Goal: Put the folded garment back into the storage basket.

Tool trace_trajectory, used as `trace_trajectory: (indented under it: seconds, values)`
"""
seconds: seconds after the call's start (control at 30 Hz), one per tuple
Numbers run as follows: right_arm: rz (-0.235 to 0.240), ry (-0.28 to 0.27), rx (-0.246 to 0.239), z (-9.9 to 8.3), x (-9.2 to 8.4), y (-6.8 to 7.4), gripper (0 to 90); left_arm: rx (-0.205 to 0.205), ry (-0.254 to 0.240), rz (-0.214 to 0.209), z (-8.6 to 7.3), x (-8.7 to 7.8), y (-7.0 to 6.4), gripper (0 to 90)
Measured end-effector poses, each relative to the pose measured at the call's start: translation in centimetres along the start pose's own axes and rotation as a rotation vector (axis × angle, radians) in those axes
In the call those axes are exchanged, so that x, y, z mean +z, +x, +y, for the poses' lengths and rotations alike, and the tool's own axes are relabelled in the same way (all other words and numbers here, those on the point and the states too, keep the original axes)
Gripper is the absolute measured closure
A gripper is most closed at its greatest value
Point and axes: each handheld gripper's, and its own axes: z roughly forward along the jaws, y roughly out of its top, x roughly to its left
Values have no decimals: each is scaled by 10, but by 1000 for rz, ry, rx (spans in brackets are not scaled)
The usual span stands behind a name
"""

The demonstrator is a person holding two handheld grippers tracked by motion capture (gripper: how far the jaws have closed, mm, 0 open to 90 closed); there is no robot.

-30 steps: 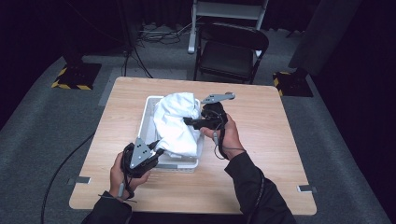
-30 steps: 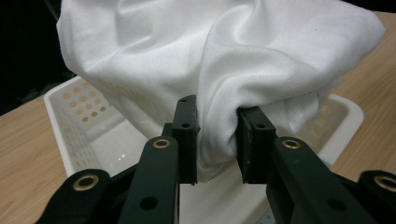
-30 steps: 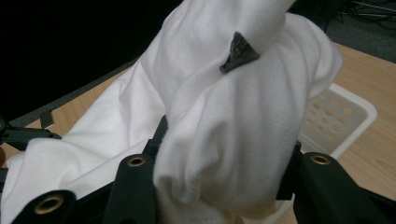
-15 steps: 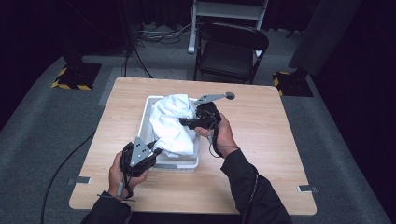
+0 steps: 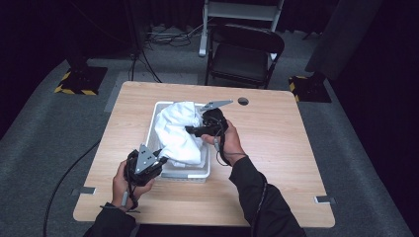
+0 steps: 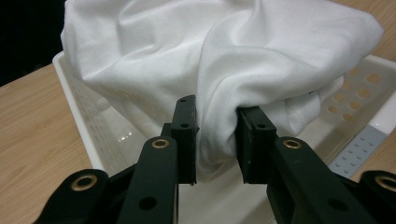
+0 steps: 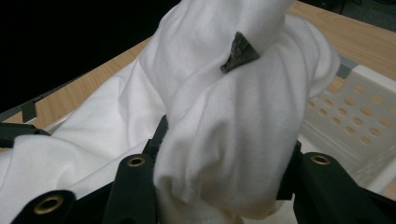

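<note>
Clamping a thick fold of the white cloth (image 6: pixel 219 70) between both black pads, left claw (image 6: pixel 217 140) closed on it at the near end of the bundle, low by the near left corner of the white basket (image 6: pixel 93 135). Sitting in the high view at the basket's near left corner, left claw (image 5: pixel 159 160) held by the left hand (image 5: pixel 123 185), grey three-cornered plate on top, cable trailing off toward the counter edge.

Pinching another bunch of the same white cloth (image 7: pixel 233 130), right claw (image 7: pixel 224 186) closed on it, jaws almost swallowed by the fabric draped over them. Showing a small dark tag or patch (image 7: pixel 239 52) on the cloth higher up. Coming in from the right side of the basket in the high view, right claw (image 5: pixel 190 130) gripped by the right hand (image 5: pixel 228 143), dark sleeve behind it, its grey plate pointing toward the far right.

Lying heaped in the white basket (image 5: pixel 190 173), white cloth (image 5: pixel 175 131) rising above the rim and spilling toward the near left corner, stretched between the two claws. Perforated with round holes along the basket wall. Standing near the middle of the wooden counter (image 5: pixel 281 148), basket long side running away from the person. Round hole (image 5: pixel 242 101) in the counter just beyond the basket's far right corner. Beyond the counter, a black folding chair (image 5: pixel 244 54) on grey carpet, cables on the floor at left.
</note>
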Motion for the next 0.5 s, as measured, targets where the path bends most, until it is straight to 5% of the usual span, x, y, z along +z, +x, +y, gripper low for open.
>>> trace_trajectory:
  seconds: [0.5]
  values:
    - [-17,27,13,-4,16,-3,558,-10,52,13,-4,8,2,709]
